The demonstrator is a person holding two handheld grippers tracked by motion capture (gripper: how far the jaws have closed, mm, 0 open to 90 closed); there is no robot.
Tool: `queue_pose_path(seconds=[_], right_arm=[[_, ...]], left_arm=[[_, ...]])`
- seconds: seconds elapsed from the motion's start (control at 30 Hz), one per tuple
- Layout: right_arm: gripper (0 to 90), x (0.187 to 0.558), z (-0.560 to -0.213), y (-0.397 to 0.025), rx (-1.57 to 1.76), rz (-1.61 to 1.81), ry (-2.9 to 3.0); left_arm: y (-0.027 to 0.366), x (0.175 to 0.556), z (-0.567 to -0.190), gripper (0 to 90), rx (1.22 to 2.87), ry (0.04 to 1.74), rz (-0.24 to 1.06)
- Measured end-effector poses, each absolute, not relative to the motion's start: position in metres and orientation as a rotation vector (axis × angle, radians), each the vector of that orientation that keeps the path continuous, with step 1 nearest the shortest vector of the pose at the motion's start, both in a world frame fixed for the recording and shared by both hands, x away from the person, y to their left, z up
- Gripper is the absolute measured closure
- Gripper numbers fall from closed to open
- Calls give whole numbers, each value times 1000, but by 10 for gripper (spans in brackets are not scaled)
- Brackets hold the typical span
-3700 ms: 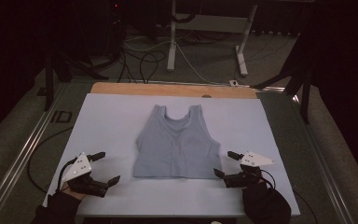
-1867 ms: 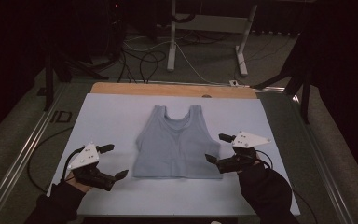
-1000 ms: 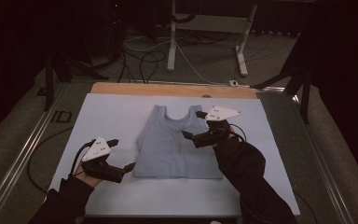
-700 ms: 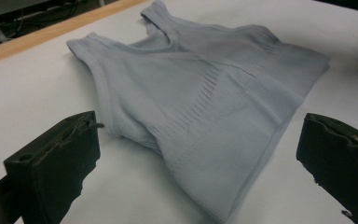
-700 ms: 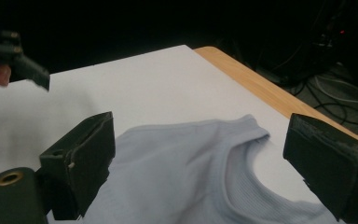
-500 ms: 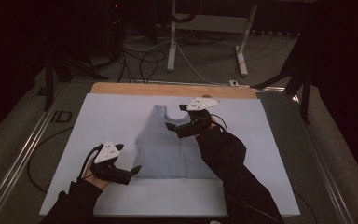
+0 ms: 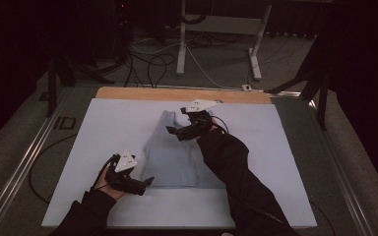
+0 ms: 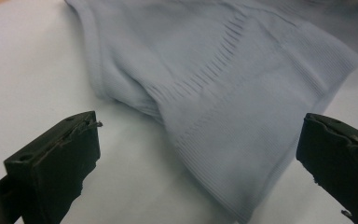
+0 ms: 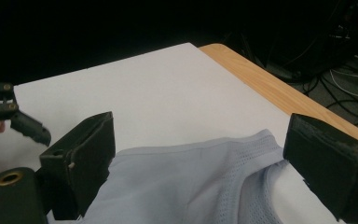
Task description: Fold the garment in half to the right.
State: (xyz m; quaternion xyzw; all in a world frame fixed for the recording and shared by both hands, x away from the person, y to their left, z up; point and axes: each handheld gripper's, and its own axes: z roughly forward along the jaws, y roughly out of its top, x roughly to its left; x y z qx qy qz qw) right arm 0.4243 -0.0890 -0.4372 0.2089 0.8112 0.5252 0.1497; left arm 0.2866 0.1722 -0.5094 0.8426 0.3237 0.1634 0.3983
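A pale blue-grey sleeveless top [image 7: 173, 156] lies flat in the middle of the white table cover [image 7: 285, 162], straps toward the far edge. My left gripper [image 7: 145, 184] stands open at the top's near left hem corner. In the left gripper view the ribbed hem [image 8: 223, 93] lies between and just beyond the wide-apart jaws [image 8: 200, 158]. My right gripper [image 7: 176, 132] reaches across the upper part of the top, open and holding nothing. In the right gripper view the mesh neckline and a strap [image 9: 205, 182] lie below its jaws [image 9: 200, 154].
A wooden strip [image 7: 177, 93] runs along the table's far edge. Cables [image 7: 152, 64] and a white stand [image 7: 216, 44] sit on the floor behind it. Metal rails [image 7: 24, 162] flank the table. The left gripper [image 9: 23, 123] appears at the far left of the right gripper view.
My right gripper has travelled from the top's near right corner up and left over its neckline. My left gripper has crept rightward to the near left hem corner. Both stay open.
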Motion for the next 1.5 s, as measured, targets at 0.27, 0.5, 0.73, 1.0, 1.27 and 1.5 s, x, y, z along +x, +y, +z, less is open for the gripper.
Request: queue_pose_path(seconds=[0.27,0.5,0.73,1.0,1.27,1.5], right_arm=[[90,427,-444,-84,594,1486,2355],[91,428,-446,-80,609,1487,2366],[91,430,-449,-78,607,1487,2373],[91,434,-452,-74,610,1477,2386],[91,440,-459,-68,627,1473,2404],[113,447,-460,-63,634,1452,2417]], left_arm=[[170,292,-519,161,2205,896,334],[170,296,-525,344,2238,928,283],[164,294,-527,464,2266,900,246],[158,289,-525,636,2301,851,238],[149,284,-525,706,2338,801,240],[146,283,-522,860,2342,806,264]])
